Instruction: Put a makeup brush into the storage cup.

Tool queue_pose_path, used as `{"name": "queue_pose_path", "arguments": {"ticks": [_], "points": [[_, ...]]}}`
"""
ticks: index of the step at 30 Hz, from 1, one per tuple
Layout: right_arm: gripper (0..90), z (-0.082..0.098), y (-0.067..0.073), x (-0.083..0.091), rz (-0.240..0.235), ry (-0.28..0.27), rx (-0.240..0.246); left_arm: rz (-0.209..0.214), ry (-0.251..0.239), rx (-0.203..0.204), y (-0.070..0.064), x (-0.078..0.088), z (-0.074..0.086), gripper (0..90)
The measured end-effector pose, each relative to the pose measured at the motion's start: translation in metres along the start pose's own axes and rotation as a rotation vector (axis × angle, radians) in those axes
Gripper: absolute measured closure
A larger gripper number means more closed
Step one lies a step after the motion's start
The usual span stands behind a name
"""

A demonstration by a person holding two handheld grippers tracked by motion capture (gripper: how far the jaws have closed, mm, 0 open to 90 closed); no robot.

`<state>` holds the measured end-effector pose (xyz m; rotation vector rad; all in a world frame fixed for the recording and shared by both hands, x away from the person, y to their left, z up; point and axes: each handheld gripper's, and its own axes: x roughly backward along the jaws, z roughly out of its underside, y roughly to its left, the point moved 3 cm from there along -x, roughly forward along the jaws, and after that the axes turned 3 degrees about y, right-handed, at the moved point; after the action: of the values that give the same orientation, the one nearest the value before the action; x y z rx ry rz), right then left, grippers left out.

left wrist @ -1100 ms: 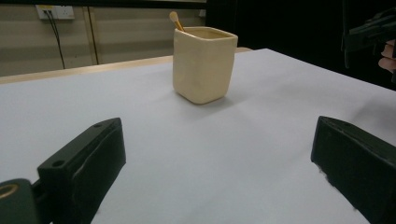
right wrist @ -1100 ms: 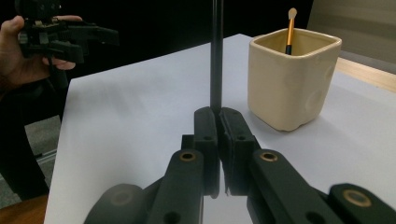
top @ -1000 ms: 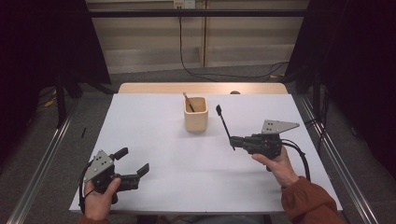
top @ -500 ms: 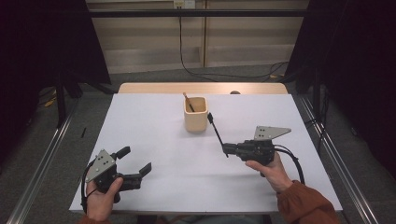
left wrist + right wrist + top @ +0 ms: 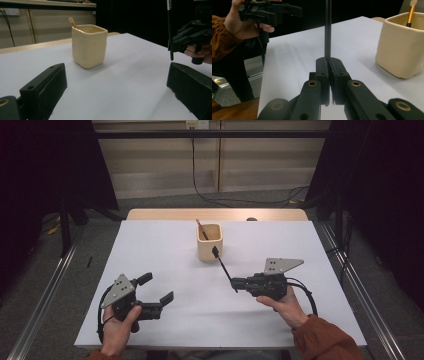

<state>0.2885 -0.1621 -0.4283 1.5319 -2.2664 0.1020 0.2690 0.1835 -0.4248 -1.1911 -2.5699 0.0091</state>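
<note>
Here the right tool (image 5: 235, 283) is clamped on the lower end of a thin black brush (image 5: 223, 266), its tip just beside the cream cup (image 5: 209, 242), perhaps touching its wall. Tilted so, it could knock the cup over. The left tool (image 5: 159, 288) gapes empty over the surface (image 5: 150, 245).

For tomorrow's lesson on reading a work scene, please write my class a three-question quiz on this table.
1. True or false: the right hand-held gripper is shut on the black brush.
2. What already stands in the cream cup? A) a gold-handled brush B) scissors C) a spoon
3. Fill in: the left hand-held gripper has its jaws ____.

Key: 1 true; 2 A; 3 open.
</note>
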Motion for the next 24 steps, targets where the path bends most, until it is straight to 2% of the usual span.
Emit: {"name": "queue_pose_path", "arguments": {"ticks": [8, 14, 24], "points": [[85.9, 0.001, 0.003, -0.004, -0.011, 0.004, 0.0, 0.044, 0.009, -0.066, -0.013, -0.019, -0.016, 2.7], [85.9, 0.002, 0.003, -0.005, -0.025, -0.004, -0.014, 0.099, -0.002, -0.082, -0.027, -0.032, -0.028, 1.4], [85.8, 0.002, 0.003, -0.006, -0.027, -0.014, -0.02, 0.136, 0.009, -0.11, -0.043, -0.054, -0.035, 1.4]]}}
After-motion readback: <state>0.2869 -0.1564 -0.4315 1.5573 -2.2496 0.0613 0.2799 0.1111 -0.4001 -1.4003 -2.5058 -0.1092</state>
